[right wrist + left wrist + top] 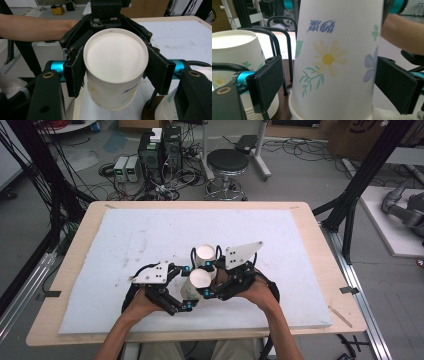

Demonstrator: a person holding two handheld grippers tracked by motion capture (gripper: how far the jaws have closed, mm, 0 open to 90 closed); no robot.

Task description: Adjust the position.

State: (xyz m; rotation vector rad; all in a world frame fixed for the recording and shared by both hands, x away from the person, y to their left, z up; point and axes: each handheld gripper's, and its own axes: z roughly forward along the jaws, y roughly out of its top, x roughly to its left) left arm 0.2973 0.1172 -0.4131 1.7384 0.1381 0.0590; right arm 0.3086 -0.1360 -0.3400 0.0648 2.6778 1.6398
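A flowered paper cup [200, 279] stands upside down near the middle of the white mat. My right gripper [116, 72] is shut on it, its pads [75, 72] pressing both sides just below the cup's white base [115, 55]. My left gripper [329, 82] faces it from the other side with its jaws around the cup's flowered wall [329, 62]. Its left pad [265, 85] stands clear of the paper and its right pad [395, 83] is at the cup's edge. A stack of upside-down cups [205, 252] sits just behind on a brown base [284, 100].
A black wire holder [278, 37] rises beside the stack [234, 52]. The white foam mat [150, 235] covers most of the wooden table [75, 270]. A round stool [227, 162], cables and black frame posts stand beyond the far edge.
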